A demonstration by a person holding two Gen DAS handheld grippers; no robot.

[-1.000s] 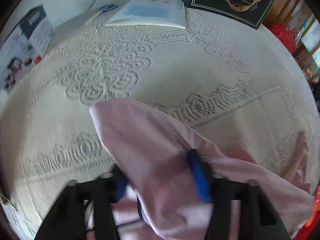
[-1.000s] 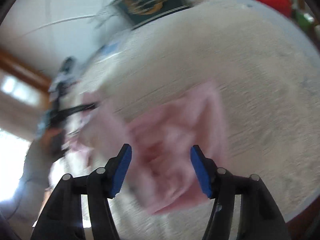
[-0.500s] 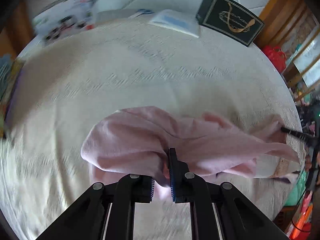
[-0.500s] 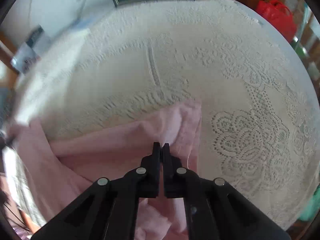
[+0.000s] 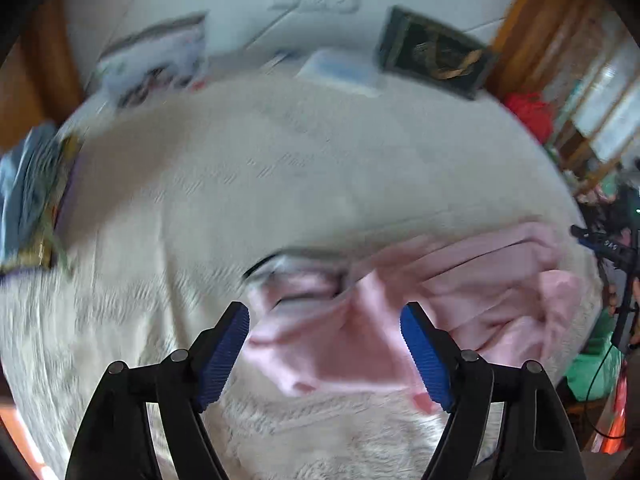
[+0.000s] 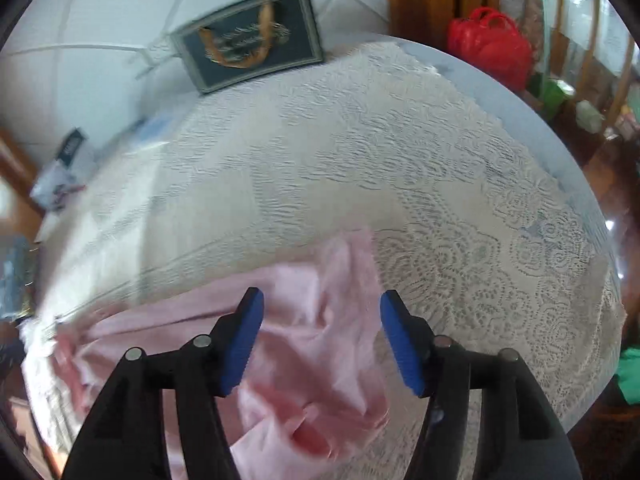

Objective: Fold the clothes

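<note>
A: What lay at the left of the left wrist view?

B: At nine o'clock a blurred stack of printed packets [image 5: 30, 196] sat at the edge of a round table under a cream lace tablecloth [image 5: 280, 184]. At eleven o'clock stood a white printed box [image 5: 156, 60]. The whole view was smeared.

A: And the gripper there?

B: The left gripper [image 5: 325, 350] was at six o'clock, its blue pads spread wide. The jaws had just been opening. The pink garment [image 5: 460, 296] lay crumpled on the cloth below the gap, from centre out to four o'clock, with neither pad pressing it. A dark gift bag [image 5: 434, 60] leaned against the wall at one o'clock, and the tip of the other gripper showed at three o'clock.

A: What did the right wrist view show?

B: Going from the left, the pink garment [image 6: 320, 344] ran from eight o'clock to the centre, rumpled, one edge on the lace tablecloth [image 6: 460, 220]. The right gripper [image 6: 322, 344] at six o'clock also had its jaws apart, having just opened, with fabric below the gap and untouched by the pads. The gift bag [image 6: 248, 40] was at eleven o'clock, and a red bag [image 6: 492, 50] sat beyond the table at one o'clock.
</note>
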